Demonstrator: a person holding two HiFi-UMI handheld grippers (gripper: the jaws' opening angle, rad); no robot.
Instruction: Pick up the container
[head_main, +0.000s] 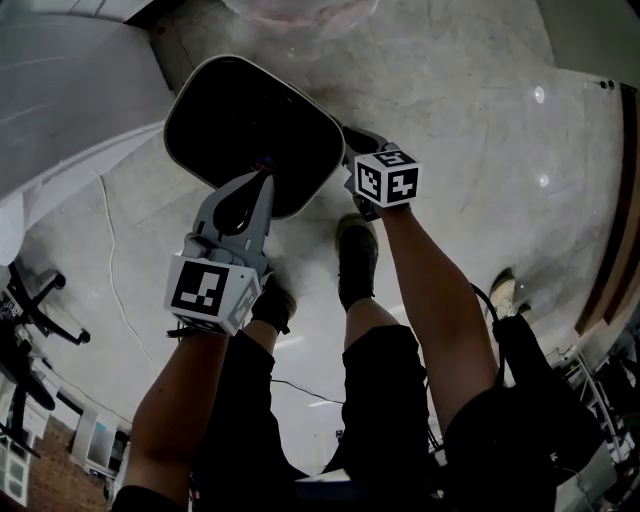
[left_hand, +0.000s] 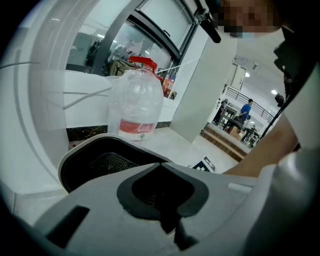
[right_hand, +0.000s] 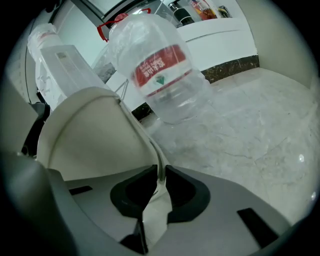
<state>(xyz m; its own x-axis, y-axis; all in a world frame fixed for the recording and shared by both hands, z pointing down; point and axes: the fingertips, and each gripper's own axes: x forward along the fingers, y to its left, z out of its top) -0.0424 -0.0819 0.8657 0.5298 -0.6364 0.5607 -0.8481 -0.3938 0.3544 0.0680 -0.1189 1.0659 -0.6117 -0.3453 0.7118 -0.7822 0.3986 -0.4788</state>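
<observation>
The container (head_main: 250, 130) is a white bin with a black inside, held up over the floor and tipped so its opening faces me. My left gripper (head_main: 263, 172) is shut at its near rim; in the left gripper view the jaws (left_hand: 161, 165) meet where the white rim (left_hand: 80, 145) runs in. My right gripper (head_main: 350, 165) is shut on the rim at the right side. In the right gripper view the thin rim sits pinched between the pads of that gripper (right_hand: 160, 172), with the bin's pale outer wall (right_hand: 95, 135) to the left.
A large clear water bottle (right_hand: 162, 70) (left_hand: 136, 105) with a red label stands on the marble floor beyond the bin. A white curved counter (head_main: 70, 90) runs along the left. The person's shoes (head_main: 357, 255) are below the bin. A chair base (head_main: 30, 310) sits far left.
</observation>
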